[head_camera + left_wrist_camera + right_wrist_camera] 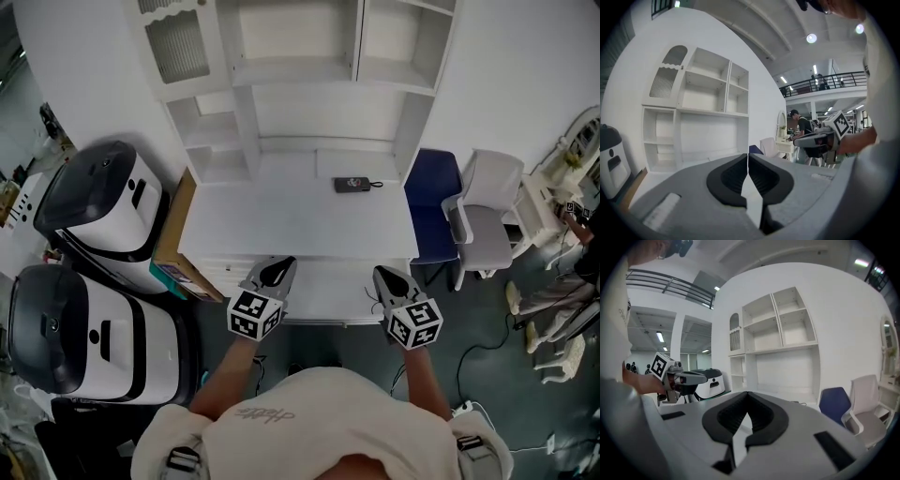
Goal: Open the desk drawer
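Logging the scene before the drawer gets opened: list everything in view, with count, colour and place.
desk: one, white, centre, shelves behind.
drawer: one, white, under desk's front edge.
small device: one, dark, corded, desk's back right.
blue chair: one, right of desk.
white-grey chair: one, beside blue chair.
machines: two, white with dark tops, left.
cardboard box: one, brown, between desk and machines.
left gripper: grey, shut, empty, near drawer.
right gripper: grey, shut, empty, near drawer.
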Demonstrator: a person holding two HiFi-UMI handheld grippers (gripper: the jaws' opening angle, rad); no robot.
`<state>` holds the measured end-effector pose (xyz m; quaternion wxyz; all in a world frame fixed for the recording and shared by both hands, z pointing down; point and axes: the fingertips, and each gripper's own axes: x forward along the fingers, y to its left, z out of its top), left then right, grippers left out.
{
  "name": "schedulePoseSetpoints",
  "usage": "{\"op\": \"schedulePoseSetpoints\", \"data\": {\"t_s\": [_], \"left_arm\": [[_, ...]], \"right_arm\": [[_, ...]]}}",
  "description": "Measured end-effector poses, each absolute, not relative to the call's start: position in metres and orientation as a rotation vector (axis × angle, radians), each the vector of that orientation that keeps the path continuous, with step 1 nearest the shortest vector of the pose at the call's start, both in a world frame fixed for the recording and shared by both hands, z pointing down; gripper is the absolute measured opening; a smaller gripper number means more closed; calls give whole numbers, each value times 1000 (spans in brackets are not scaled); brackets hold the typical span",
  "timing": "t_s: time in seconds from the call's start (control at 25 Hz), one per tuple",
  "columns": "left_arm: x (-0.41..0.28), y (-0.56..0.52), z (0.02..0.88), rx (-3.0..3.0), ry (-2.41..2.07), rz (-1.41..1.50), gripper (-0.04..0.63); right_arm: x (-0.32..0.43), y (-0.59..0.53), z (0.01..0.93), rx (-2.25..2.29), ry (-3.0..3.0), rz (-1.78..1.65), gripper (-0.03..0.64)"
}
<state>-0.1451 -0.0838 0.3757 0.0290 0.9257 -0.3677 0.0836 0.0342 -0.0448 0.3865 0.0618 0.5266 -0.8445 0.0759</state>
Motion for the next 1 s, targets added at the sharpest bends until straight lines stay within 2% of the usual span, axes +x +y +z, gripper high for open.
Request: {"op": "schedulePoseSetpoints", "data": {"t_s": [0.68, 1.0], "left_arm": [[-172, -107, 283, 2913, -1343, 24, 18], [-179, -103, 262, 2946, -1397, 20, 18]], "right_arm": [[21, -69, 292, 1544, -2634, -16, 3], [22, -67, 267, 1582, -2652, -108, 3]]}}
